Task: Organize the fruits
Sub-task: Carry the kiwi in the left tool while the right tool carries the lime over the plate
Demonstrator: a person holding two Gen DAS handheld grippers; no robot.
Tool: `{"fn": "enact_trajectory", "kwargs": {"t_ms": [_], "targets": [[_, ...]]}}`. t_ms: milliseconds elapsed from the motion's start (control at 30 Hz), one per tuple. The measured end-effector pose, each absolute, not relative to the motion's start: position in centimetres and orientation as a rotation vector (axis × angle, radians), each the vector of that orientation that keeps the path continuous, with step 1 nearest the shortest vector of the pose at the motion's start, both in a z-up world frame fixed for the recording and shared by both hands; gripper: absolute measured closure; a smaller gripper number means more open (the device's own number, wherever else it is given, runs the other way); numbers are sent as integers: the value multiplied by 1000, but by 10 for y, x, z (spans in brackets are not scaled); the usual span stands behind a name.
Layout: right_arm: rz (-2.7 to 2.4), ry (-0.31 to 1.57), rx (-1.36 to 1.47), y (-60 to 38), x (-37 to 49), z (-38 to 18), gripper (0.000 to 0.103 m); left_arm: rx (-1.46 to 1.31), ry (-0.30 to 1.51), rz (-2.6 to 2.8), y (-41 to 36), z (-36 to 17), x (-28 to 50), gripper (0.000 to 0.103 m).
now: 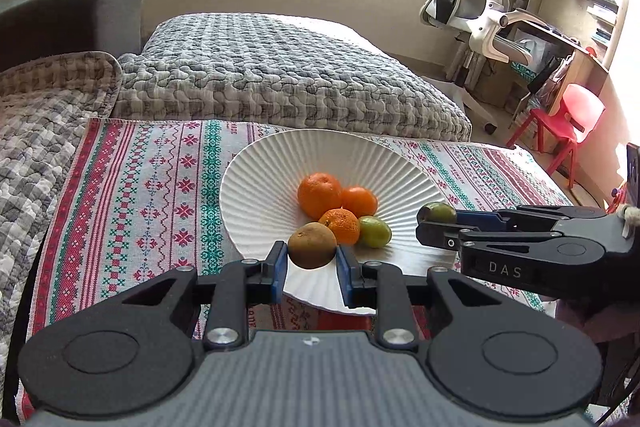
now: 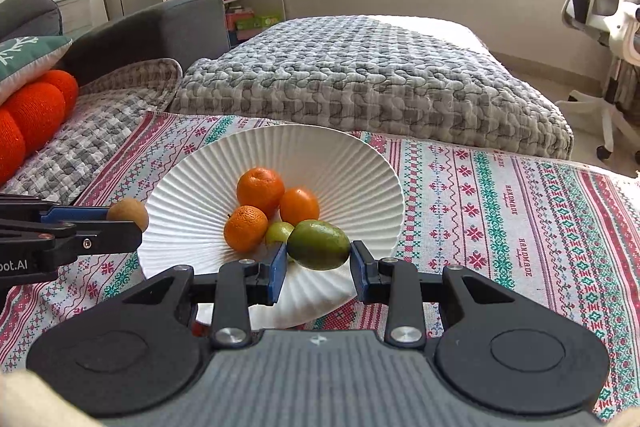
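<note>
Holding one fruit apiece, both grippers sit at the near rim of the white ribbed plate (image 1: 256,163), which rests on the patterned cloth (image 1: 132,195). The left gripper (image 1: 311,261) has its jaws set narrow around the brown kiwi (image 1: 313,245); both blue pads (image 1: 279,263) appear to touch the fruit's flanks, though full clamping cannot be confirmed. The right gripper (image 2: 318,263) has its jaws around the green fruit (image 2: 319,244): the left pad meets the skin, while a thin gap seems to remain at the right pad, so that grip is judged loose or releasing. Ahead of both sets of jaws, in the plate's hollow, lie three oranges (image 1: 320,193) and a small green fruit (image 1: 375,231), all touching one another. Judged risks: the plate's surface slopes toward its centre, so a fruit let go near the rim is likely to roll into the cluster and scatter it. The kiwi is round and contacted only at its widest line; a slight tilt of the jaws could let it slip forward. The two grippers converge on the same rim from left and right, so a simultaneous advance could bring fingers into contact. Downward pressure on the near rim could tip the plate.
</note>
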State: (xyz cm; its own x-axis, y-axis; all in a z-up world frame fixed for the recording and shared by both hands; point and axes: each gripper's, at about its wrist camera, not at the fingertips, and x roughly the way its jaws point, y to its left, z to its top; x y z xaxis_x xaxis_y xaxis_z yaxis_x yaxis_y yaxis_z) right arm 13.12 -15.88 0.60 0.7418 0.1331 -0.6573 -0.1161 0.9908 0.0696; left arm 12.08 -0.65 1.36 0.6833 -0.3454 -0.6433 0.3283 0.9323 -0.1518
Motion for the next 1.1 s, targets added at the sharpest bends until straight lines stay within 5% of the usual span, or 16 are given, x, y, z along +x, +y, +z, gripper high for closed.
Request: {"fn": "enact_trajectory", "kwargs": {"t_ms": [1100], "targets": [[189,724,-28,-164,164,-6,71,57,752,-371,-30,-12,175,88]]}}
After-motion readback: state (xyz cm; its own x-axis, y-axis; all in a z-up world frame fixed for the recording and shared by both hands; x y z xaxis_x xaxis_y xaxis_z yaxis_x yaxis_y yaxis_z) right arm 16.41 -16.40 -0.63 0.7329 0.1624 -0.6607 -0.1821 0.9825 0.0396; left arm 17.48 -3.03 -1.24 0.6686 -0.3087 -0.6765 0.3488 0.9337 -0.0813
